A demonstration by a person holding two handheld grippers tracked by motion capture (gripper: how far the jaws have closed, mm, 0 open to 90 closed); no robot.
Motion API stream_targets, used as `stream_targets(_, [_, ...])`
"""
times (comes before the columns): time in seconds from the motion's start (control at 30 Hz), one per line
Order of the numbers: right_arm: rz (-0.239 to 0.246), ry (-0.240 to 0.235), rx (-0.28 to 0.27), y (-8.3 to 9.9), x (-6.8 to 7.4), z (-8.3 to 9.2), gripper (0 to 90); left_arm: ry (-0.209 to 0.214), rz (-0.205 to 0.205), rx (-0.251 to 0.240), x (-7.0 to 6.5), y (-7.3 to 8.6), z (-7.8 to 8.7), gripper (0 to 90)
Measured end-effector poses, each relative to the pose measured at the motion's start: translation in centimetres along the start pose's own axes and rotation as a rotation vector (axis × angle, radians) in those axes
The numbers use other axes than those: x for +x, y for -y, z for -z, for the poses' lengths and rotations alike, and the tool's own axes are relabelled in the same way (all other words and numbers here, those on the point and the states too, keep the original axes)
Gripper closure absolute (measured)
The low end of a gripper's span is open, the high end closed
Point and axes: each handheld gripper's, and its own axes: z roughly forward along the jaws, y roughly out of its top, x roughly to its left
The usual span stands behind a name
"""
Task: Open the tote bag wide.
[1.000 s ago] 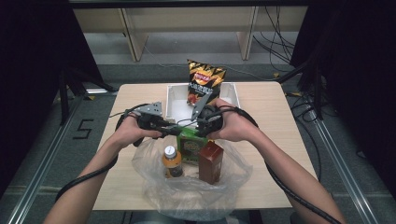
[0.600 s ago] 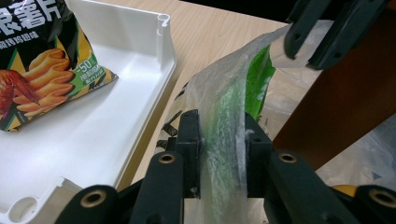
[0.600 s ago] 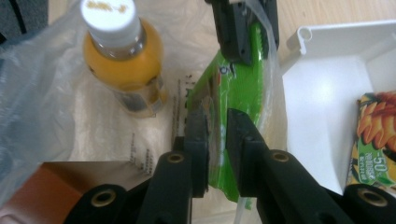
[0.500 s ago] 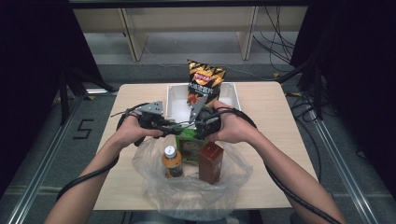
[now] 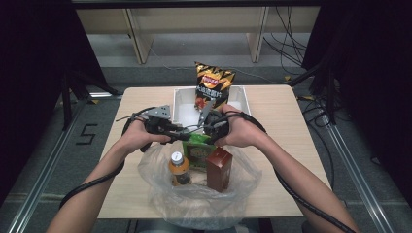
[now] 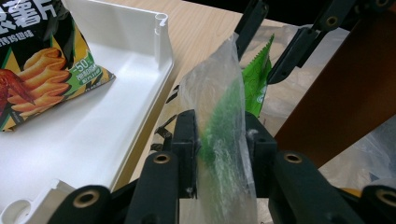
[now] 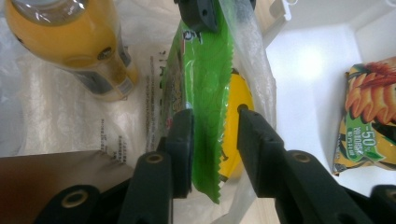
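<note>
High view: a person's two hands meet at the table's centre, the left gripper (image 5: 187,137) and right gripper (image 5: 201,130) both at the far rim of a clear plastic bag (image 5: 160,194). In the bag stand an orange-juice bottle (image 5: 179,168) at 9 o'clock, a brown carton (image 5: 219,168) at 3 o'clock and a green snack packet (image 5: 198,148) at 12 o'clock. Beyond, at 12 o'clock, a white bin (image 5: 182,99) holds a chip bag (image 5: 212,87).

Left gripper view: adds the grip detail. The jaws, which have just been opening, stand either side of an upright fold of the plastic bag (image 6: 222,121) with green showing through it; the film still touches both pads. The bin (image 6: 93,135) lies at 9 o'clock.

Right gripper view: the jaws, likewise just opening, straddle the green packet's (image 7: 205,93) serrated edge. One pad touches it; the other stands apart. The bottle (image 7: 74,42) appears at 10 o'clock, the chip bag (image 7: 369,121) at 3 o'clock.
</note>
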Motion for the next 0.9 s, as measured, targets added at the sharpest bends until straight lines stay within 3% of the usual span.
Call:
stream_targets(0.03, [-0.007, 0.007, 0.011, 0.0, 0.0, -0.1, 70.3, -0.002, -0.006, -0.001, 0.0, 0.0, 0.0, 70.1])
stream_targets(0.07, [0.028, 0.012, 0.013, 0.0, -0.3, -0.2, 72.6, -0.005, 0.002, 0.001, 0.1, 0.0, 0.1, 69.7])
stream_targets(0.2, [-0.019, -0.015, 0.011, 0.0, -0.4, -0.4, 78.8, -0.015, 0.015, -0.010, 0.1, -0.1, 0.3, 66.5])
stream_targets(0.3, [-0.029, -0.019, 0.015, 0.0, -0.6, -0.5, 84.9, -0.021, 0.009, -0.023, 0.2, -0.2, 0.6, 63.2])
stream_targets(0.37, [-0.014, -0.032, 0.003, 0.0, -0.8, -0.6, 89.2, -0.040, 0.030, -0.037, 0.2, -0.2, 1.0, 60.1])
stream_targets(0.4, [-0.037, -0.027, 0.013, 0.1, -0.7, -0.6, 89.8, -0.043, 0.028, -0.040, 0.2, -0.2, 1.2, 58.0])
stream_targets(0.53, [-0.027, -0.024, 0.015, 0.1, -0.8, -0.6, 90.0, -0.065, 0.061, -0.076, 0.5, 0.0, 2.0, 54.8])
stream_targets(0.57, [-0.010, -0.033, -0.002, 0.1, -0.9, -0.6, 90.0, -0.065, 0.073, -0.087, 0.6, 0.2, 2.2, 55.5])
stream_targets(0.63, [-0.029, -0.031, 0.007, 0.2, -0.7, -0.4, 90.0, -0.076, 0.083, -0.091, 0.7, 0.4, 2.4, 60.2])
stream_targets(0.67, [-0.031, -0.034, 0.007, 0.2, -0.7, -0.4, 90.0, -0.070, 0.123, -0.081, 0.6, 0.6, 2.5, 62.0])
stream_targets(0.77, [-0.033, -0.034, 0.006, 0.3, -0.8, -0.4, 90.0, -0.075, 0.105, -0.114, 1.1, 0.7, 2.5, 66.9])
stream_targets(0.8, [-0.026, -0.037, -0.003, 0.4, -0.9, -0.4, 90.0, -0.083, 0.132, -0.108, 1.0, 0.8, 2.6, 67.7])
stream_targets(0.9, [-0.028, -0.035, 0.003, 0.5, -0.9, -0.3, 90.0, -0.090, 0.126, -0.112, 1.5, 1.1, 2.4, 70.5])
